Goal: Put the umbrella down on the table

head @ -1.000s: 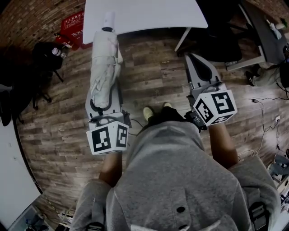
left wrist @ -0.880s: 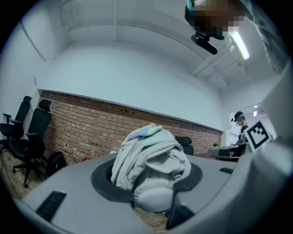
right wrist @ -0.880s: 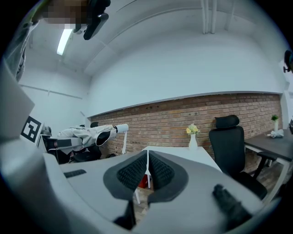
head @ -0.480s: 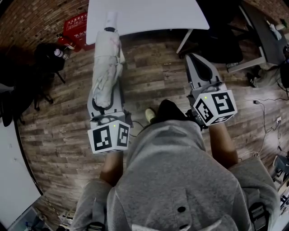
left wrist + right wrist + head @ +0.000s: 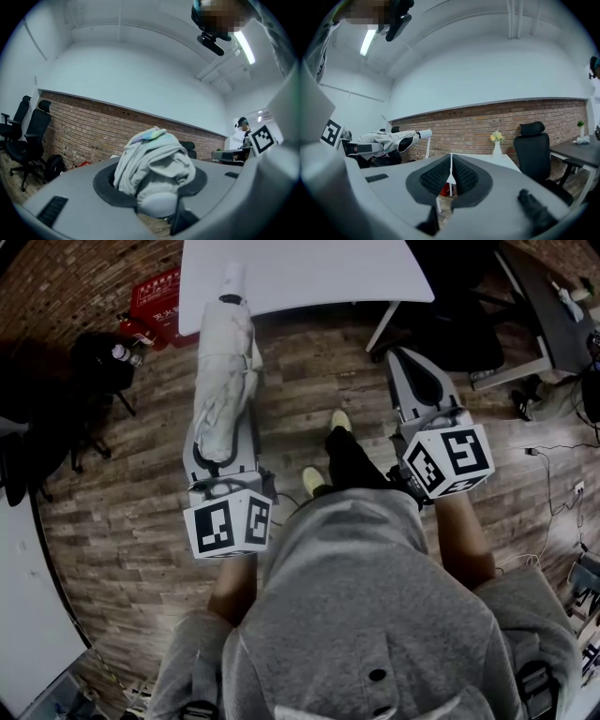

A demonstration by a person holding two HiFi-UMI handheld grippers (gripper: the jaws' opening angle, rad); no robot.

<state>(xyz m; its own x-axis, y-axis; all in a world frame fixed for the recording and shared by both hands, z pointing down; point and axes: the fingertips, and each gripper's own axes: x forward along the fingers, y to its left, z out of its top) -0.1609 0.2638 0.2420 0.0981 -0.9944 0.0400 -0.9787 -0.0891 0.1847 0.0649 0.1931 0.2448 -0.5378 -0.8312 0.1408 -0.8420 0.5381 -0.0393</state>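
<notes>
A folded white umbrella [image 5: 225, 371] lies lengthwise in my left gripper [image 5: 223, 432], which is shut on its lower part. Its capped tip reaches over the near edge of the white table [image 5: 300, 273]. In the left gripper view the bunched umbrella [image 5: 154, 168] fills the gap between the pads of the left gripper [image 5: 157, 192]. My right gripper [image 5: 401, 357] is held out level to the right, shut and empty. In the right gripper view its ribbed pads meet at the right gripper [image 5: 450, 180], and the umbrella [image 5: 389, 139] shows off to the left, with the table [image 5: 480, 158] ahead.
A red box [image 5: 155, 296] and a black bag [image 5: 98, 357] sit on the wooden floor left of the table. A black office chair [image 5: 533, 150] and a grey desk [image 5: 553, 315] stand to the right. A vase of flowers [image 5: 497, 143] stands on the table. The person's feet [image 5: 339, 420] are between the grippers.
One of the person's feet has stepped forward toward the table. Both grippers keep their places, and the umbrella stays gripped as before.
</notes>
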